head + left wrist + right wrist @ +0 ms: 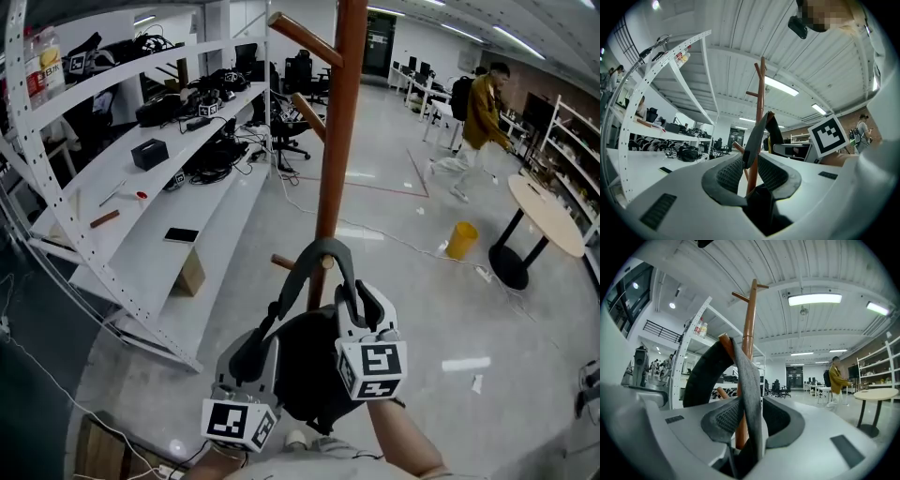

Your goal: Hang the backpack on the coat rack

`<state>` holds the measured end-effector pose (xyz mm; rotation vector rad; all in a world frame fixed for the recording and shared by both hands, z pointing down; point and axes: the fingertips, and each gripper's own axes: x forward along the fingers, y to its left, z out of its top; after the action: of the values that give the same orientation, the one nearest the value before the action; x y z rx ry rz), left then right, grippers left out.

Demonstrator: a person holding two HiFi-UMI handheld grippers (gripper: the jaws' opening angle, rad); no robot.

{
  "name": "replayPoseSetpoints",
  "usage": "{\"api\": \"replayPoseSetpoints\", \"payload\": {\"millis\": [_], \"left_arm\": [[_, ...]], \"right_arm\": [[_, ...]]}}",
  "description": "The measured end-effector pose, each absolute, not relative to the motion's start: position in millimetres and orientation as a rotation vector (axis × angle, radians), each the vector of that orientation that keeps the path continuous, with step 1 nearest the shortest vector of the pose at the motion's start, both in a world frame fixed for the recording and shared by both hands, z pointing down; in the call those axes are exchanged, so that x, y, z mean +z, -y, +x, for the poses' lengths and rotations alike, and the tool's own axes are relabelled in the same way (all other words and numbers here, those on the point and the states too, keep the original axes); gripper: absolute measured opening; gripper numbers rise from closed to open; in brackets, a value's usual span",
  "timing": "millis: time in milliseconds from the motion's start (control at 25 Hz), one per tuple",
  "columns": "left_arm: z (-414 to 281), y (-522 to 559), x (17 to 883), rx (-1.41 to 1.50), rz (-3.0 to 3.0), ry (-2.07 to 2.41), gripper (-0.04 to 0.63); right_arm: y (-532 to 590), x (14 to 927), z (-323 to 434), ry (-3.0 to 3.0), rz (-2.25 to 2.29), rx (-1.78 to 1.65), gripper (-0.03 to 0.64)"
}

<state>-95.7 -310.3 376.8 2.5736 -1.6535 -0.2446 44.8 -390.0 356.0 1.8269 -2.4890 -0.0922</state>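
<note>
- The backpack [305, 366] hangs low against the coat rack [339, 141], its strap [319, 251] looped over a short lower peg [281, 262]. The loop seems to sit close to the peg's free end, so a small tug toward the person could slide it off and drop the bag.
- The right gripper [356, 298] has its jaws apart. The strap runs between them with a gap on one side, so this side carries nothing. If the loop is not properly seated, only the peg and the other tongs hold the weight.
- The left gripper [265, 328] looks clamped on the strap's other leg, the pads appearing to pinch it near their tips (the left gripper view suggests this but does not make it plain). Pulling back before those jaws open would drag the loop along the peg.
- The ribbed pads could catch the webbing as either gripper draws away, lifting the loop.
- The bag is bulky and hangs to one side of a slim pole, so a sudden release might set it swinging and rock the rack (its base is out of view, so its steadiness cannot be judged).
- Whether the strap lies flat or twisted on the peg cannot be told, and a twisted strap may creep outward.
</note>
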Motion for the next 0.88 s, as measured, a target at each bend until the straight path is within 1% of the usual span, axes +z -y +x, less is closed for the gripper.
{"api": "replayPoseSetpoints", "payload": {"millis": [280,520,560,600,640,760,880], "left_arm": [[-82,292,377,-0.235,2.602,1.615,0.112],[-71,259,372,-0.245,2.601,1.633,0.112],[-67,250,373,-0.245,2.593,1.635,0.112],[-63,240,375,-0.246,2.583,1.639,0.112],[-59,229,375,-0.247,2.575,1.64,0.112],[-47,199,377,-0.25,2.567,1.64,0.112],[-37,168,378,-0.246,2.556,1.634,0.112]], "right_arm": [[358,348,49,2.507,1.86,-0.113,0.114],[310,346,42,2.6,1.788,-0.116,0.11],[298,348,42,2.613,1.77,-0.112,0.094],[285,350,41,2.627,1.749,-0.107,0.056],[271,351,41,2.646,1.728,-0.093,0.043],[232,355,42,2.721,1.664,-0.014,0.037],[195,357,45,2.737,1.632,-0.011,0.025]]}}
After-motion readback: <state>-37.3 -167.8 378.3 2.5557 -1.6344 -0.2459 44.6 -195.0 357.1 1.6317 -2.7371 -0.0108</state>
